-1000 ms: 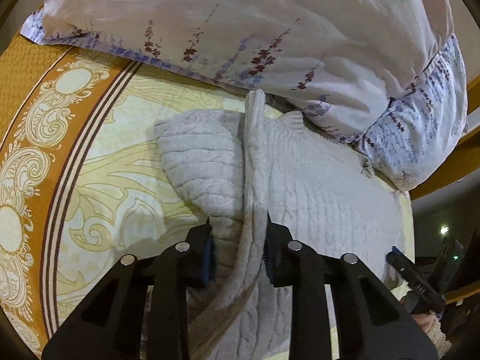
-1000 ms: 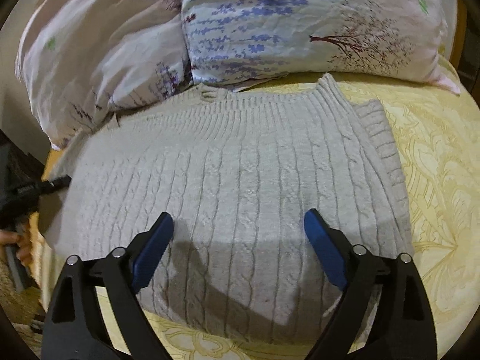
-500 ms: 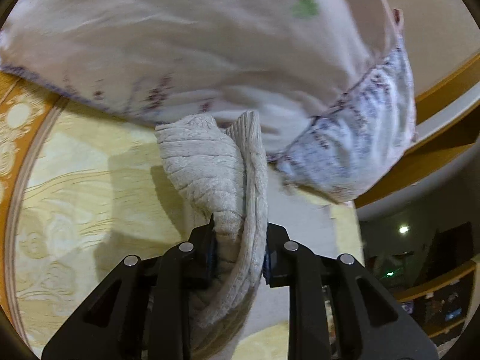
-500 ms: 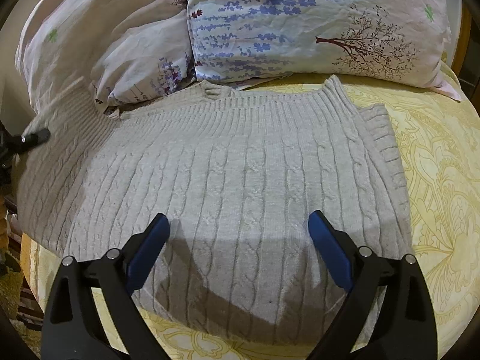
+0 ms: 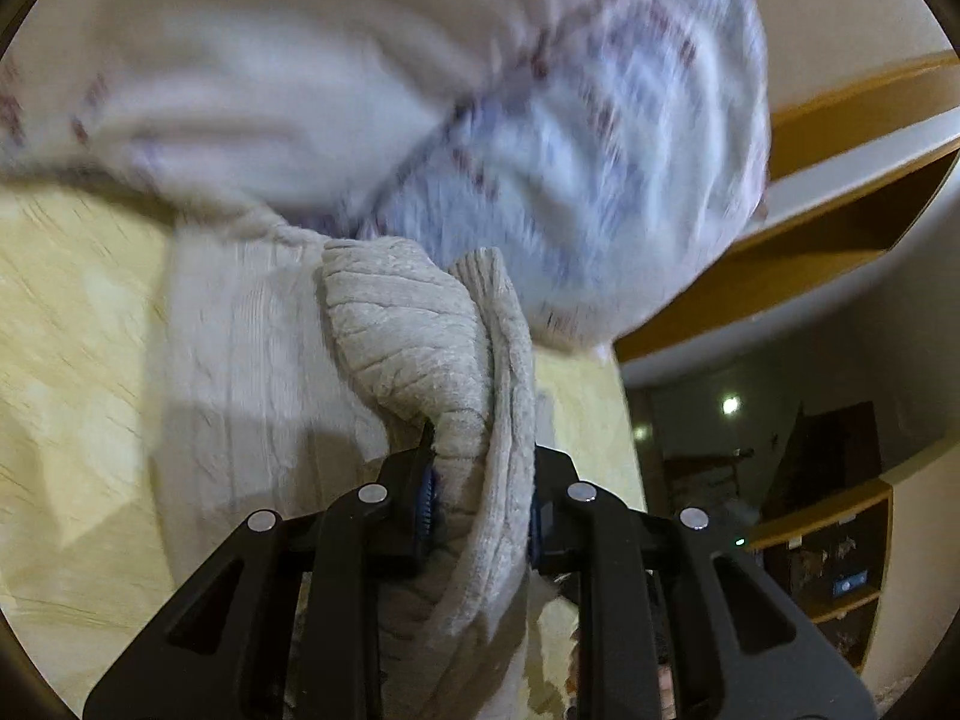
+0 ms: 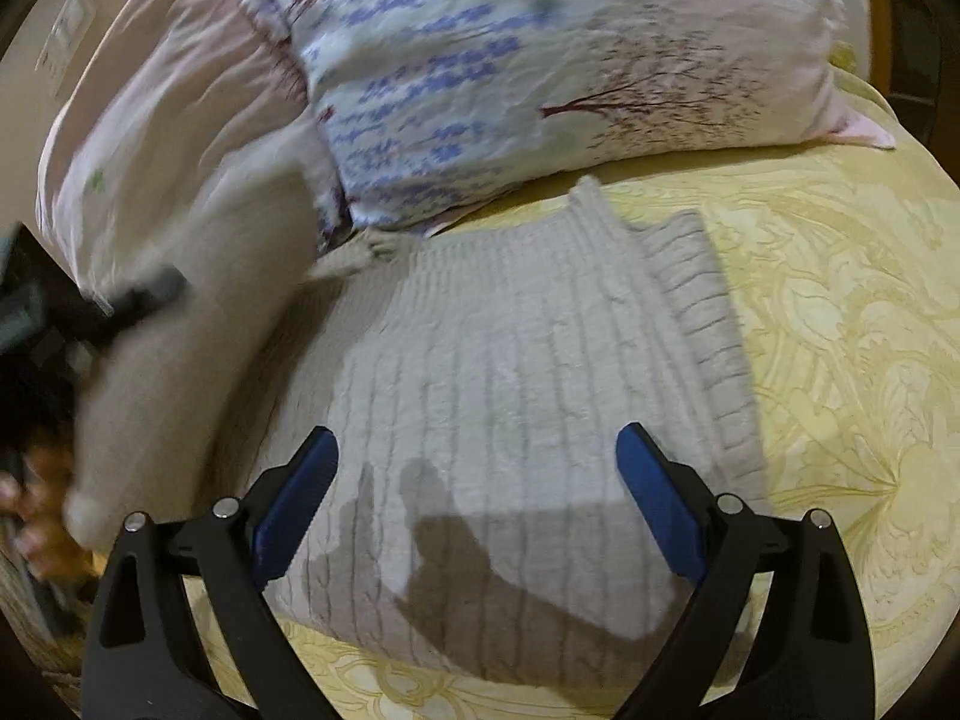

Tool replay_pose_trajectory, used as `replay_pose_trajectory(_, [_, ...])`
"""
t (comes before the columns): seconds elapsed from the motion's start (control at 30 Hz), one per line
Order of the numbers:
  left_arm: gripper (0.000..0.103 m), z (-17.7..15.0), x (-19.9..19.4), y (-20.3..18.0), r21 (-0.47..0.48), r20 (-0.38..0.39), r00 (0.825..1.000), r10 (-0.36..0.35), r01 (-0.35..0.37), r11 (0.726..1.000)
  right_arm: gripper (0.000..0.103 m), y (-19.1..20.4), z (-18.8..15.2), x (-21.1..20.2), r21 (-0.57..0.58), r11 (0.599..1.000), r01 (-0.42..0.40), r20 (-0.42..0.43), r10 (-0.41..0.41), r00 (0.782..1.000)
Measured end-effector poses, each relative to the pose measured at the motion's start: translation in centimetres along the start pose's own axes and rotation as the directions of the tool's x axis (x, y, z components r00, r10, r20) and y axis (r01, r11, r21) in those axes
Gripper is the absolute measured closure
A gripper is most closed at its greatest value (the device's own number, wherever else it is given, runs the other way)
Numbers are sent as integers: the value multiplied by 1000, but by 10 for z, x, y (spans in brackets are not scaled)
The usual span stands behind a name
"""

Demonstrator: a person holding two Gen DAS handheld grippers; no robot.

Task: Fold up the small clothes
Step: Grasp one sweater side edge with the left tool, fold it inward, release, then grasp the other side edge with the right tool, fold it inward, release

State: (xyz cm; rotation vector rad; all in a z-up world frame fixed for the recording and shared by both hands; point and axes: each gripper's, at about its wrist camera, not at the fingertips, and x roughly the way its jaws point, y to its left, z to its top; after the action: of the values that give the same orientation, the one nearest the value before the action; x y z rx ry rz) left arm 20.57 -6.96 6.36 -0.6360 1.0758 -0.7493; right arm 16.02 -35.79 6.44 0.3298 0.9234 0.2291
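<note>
A beige cable-knit sweater [image 6: 510, 396] lies on the yellow patterned bedspread [image 6: 840, 360]. My left gripper [image 5: 480, 492] is shut on a bunched edge of the sweater [image 5: 456, 360] and holds it lifted off the bed. In the right wrist view the left gripper [image 6: 144, 294] shows at the far left with the sweater's left side [image 6: 180, 372] raised in a blurred fold. My right gripper [image 6: 477, 480] is open and empty, hovering over the sweater's near part.
Two floral pillows [image 6: 540, 60] lie at the head of the bed, just behind the sweater. A wooden headboard and shelf [image 5: 840, 192] show at the right in the left wrist view. The bed's edge [image 5: 606, 420] is close to the lifted side.
My left gripper has lifted the sweater's left side and swung it up and over toward the middle. The right gripper stays open and has barely moved.
</note>
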Motion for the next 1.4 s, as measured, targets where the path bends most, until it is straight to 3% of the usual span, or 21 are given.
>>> replay_pose_trajectory(0.1, [71,-15,24,3,-26,-69,998,-10,8,1000,9,-11,2,-7,40,999,-25,15,24,1000])
replay_pose_trajectory(0.13, [65,-19,25,3,-41,-68,996,-58,55,998,9,-14,3,-9,51,998,-35,23,34,999])
replay_pose_trajectory(0.2, [45,-21,18,2,-51,-57,988,-142,140,989,9,-20,6,-13,75,995,-63,38,60,997])
replay_pose_trajectory(0.23, [29,-22,9,-1,-45,-35,984,-177,175,984,9,-23,6,-16,89,993,-78,43,75,996])
replay_pose_trajectory(0.27, [19,-21,0,-2,-35,-11,983,-186,185,982,11,-28,9,-18,112,988,-109,49,104,993])
replay_pose_trajectory(0.33, [18,-20,-20,-3,-7,46,980,-195,195,981,14,-33,12,-22,147,974,-171,57,165,985])
replay_pose_trajectory(0.4, [18,-19,-34,2,-10,95,985,-144,145,989,16,-37,15,-25,176,952,-251,57,245,968])
replay_pose_trajectory(0.47, [18,-18,-46,12,-23,138,990,-40,43,999,21,-37,17,-21,197,934,-297,19,299,954])
replay_pose_trajectory(0.53, [18,-20,-49,19,-23,160,983,89,-86,996,29,-33,18,-14,222,918,-328,-21,340,940])
replay_pose_trajectory(0.63, [18,-22,-45,28,-20,142,964,224,-224,974,33,-29,18,0,265,894,-361,-74,392,917])
replay_pose_trajectory(0.7, [18,-26,-37,32,-8,119,955,273,-274,962,37,-25,17,11,287,885,-366,-111,410,905])
replay_pose_trajectory(0.9, [18,-39,-22,42,-6,49,946,321,-321,947,54,-15,15,35,321,861,-394,-166,460,872])
replay_pose_trajectory(1.0, [18,-40,-13,42,-1,25,945,326,-326,945,62,-14,16,42,341,853,-396,-155,466,871])
replay_pose_trajectory(1.07, [18,-42,-10,42,-1,20,945,325,-325,946,80,-14,16,45,345,855,-387,-151,458,876])
replay_pose_trajectory(1.17, [16,-42,-10,43,-2,29,946,321,-322,947,86,-10,18,40,301,874,-381,-121,431,894])
replay_pose_trajectory(1.4, [13,-44,-15,37,23,58,956,286,-288,957,89,-5,40,-6,109,944,-311,-15,314,949])
